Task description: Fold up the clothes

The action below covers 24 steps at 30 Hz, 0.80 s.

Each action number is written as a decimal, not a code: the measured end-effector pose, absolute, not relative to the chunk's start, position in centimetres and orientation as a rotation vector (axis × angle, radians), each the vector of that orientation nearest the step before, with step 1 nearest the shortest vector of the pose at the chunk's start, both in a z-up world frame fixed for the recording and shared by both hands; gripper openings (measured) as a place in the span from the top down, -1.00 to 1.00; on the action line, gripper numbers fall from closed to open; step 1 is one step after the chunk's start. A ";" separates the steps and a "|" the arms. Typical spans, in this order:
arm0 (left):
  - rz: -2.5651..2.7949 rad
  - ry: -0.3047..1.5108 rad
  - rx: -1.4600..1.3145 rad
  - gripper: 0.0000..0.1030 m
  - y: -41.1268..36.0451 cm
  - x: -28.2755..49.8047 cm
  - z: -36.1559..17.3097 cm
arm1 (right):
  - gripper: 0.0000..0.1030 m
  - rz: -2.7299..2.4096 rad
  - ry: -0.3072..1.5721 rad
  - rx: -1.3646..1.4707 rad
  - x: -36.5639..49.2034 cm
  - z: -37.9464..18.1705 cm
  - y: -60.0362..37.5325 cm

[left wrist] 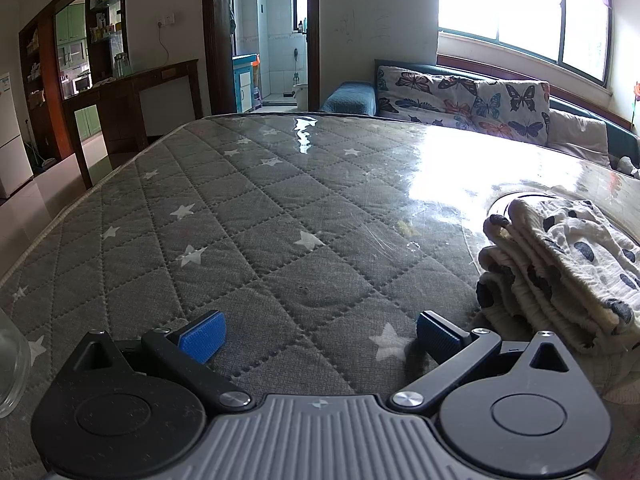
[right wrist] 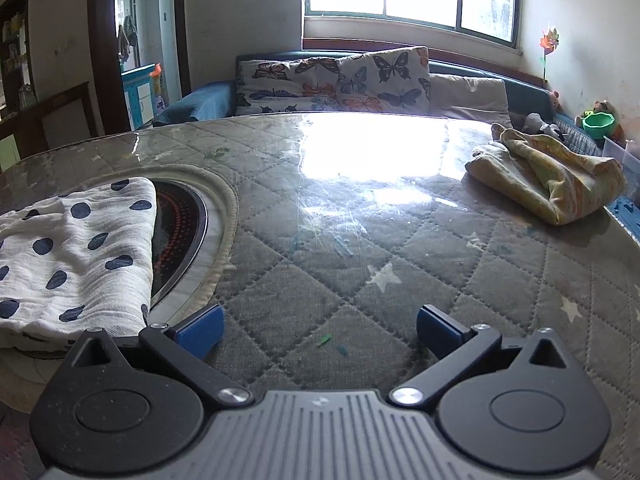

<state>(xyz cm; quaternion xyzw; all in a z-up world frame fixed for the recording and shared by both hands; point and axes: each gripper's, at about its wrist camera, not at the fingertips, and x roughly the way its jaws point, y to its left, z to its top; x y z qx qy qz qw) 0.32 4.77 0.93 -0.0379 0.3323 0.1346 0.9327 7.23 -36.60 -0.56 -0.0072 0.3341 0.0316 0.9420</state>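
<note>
Only the right wrist view shows the round cooktop [right wrist: 180, 236] set into the quilted star-print table cover [right wrist: 320, 280], with the folded polka-dot cloth [right wrist: 72, 252] lying partly over its left side, and a yellow cloth bundle [right wrist: 552, 176] at the far right edge. A green bowl [right wrist: 598, 124] sits beyond it among toys; what it holds cannot be seen. The left wrist view instead shows the polka-dot cloth [left wrist: 560, 264] stacked in folds at the right, a glass jar [left wrist: 12, 368] at the near left edge, and distant shelves [left wrist: 104, 8] whose labels are unreadable. The left gripper [left wrist: 320, 336] and the right gripper [right wrist: 320, 330] each have their jaws spread wide with nothing between them.
</note>
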 end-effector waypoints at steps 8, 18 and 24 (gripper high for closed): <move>0.275 0.681 -0.077 -1.00 4.8 0.3 1.0 | -1.00 0.065 0.681 -0.012 7.3 -0.6 -36.7; 0.275 0.680 -0.077 -1.00 4.8 0.4 1.0 | -1.00 0.064 0.680 -0.011 7.4 -0.6 -36.7; 0.275 0.680 -0.077 -1.00 4.8 0.4 1.0 | -1.00 0.065 0.679 -0.012 7.4 -0.7 -36.7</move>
